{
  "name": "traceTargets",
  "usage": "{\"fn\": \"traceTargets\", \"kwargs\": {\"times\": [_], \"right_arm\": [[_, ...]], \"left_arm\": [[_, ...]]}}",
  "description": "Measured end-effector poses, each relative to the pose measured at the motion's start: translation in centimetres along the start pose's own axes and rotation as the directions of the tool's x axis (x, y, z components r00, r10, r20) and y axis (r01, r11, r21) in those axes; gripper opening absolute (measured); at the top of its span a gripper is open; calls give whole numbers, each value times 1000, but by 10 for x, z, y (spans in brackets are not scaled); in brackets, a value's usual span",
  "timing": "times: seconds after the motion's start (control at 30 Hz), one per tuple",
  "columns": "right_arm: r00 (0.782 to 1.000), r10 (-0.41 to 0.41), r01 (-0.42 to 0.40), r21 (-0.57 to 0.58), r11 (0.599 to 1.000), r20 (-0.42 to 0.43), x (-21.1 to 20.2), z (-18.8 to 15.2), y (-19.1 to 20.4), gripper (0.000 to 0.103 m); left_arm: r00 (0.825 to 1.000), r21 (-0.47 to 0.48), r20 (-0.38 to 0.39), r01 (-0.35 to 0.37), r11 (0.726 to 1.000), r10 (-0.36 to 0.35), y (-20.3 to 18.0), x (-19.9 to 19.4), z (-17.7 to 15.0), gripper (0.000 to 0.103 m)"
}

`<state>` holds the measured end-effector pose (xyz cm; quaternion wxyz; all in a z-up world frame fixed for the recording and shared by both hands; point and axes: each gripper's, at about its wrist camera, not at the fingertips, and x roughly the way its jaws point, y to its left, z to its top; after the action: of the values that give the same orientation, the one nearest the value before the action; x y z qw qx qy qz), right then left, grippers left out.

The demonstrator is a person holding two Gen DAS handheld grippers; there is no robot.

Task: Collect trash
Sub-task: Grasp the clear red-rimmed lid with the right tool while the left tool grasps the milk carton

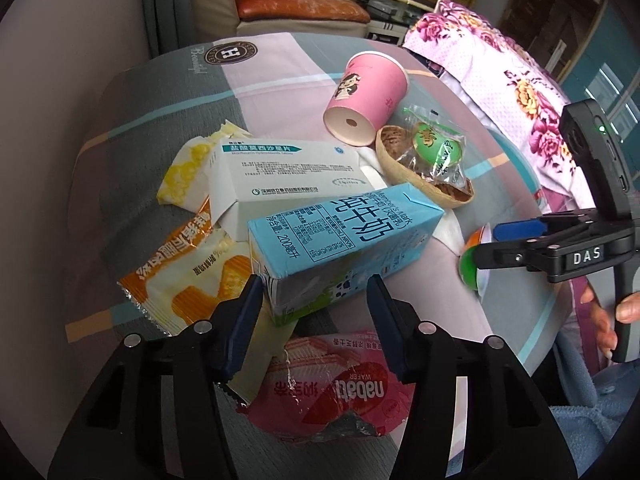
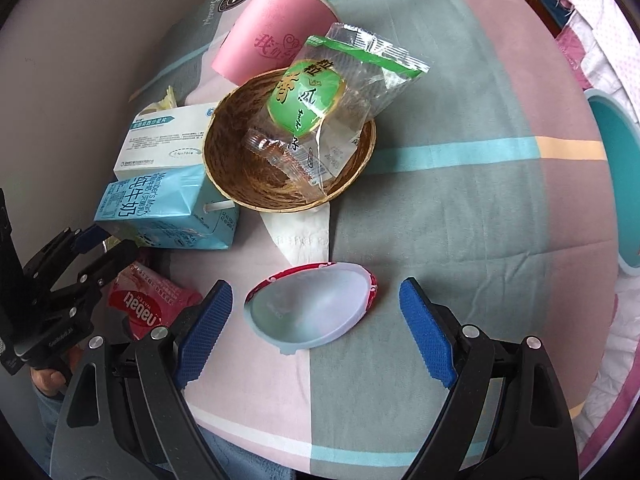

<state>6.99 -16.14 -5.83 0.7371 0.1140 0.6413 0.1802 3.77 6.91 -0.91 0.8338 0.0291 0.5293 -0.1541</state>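
Left hand-held gripper (image 1: 316,292) straddling milk carton (image 1: 344,236) end

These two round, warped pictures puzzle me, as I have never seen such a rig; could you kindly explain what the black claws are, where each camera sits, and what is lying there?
Each black claw is a hand-held two-finger gripper, one in each of a person's hands, with a wide-angle camera looking along its fingers. That lens causes the round, bent look.

The left wrist view shows the left gripper straddling the end of a blue milk carton; whether its pads touch yet I cannot tell. The right wrist view shows the right gripper open around an empty jelly cup, not gripping it.

Everything lies on a cloth-covered surface: a pink paper cup on its side, a white medicine box, a woven bowl holding a green-labelled clear wrapper, an orange snack wrapper and a pink wafer wrapper.
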Motion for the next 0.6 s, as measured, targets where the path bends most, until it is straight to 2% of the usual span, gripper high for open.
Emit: {"fn": "traceTargets", "kwargs": {"times": [0.03, 0.07, 0.1, 0.3, 0.6], "right_arm": [[1000, 5, -5, -1, 1000, 0, 2, 1, 0, 81], [1000, 13, -13, -6, 1000, -1, 4, 0, 0, 70], [1000, 20, -20, -9, 1000, -5, 5, -1, 0, 65], [1000, 16, -15, -40, 999, 23, -5, -8, -3, 65], [997, -5, 3, 26, 1000, 80, -31, -21, -40, 65]], "left_arm": [[1000, 3, -2, 2, 1000, -2, -2, 0, 0, 55], [1000, 7, -6, 5, 1000, -5, -4, 1, 0, 55], [1000, 11, -10, 8, 1000, -8, -6, 1, -1, 55], [998, 36, -43, 40, 999, -39, -26, 5, -6, 55], [986, 90, -118, 131, 987, -120, -72, 12, -26, 55]]}}
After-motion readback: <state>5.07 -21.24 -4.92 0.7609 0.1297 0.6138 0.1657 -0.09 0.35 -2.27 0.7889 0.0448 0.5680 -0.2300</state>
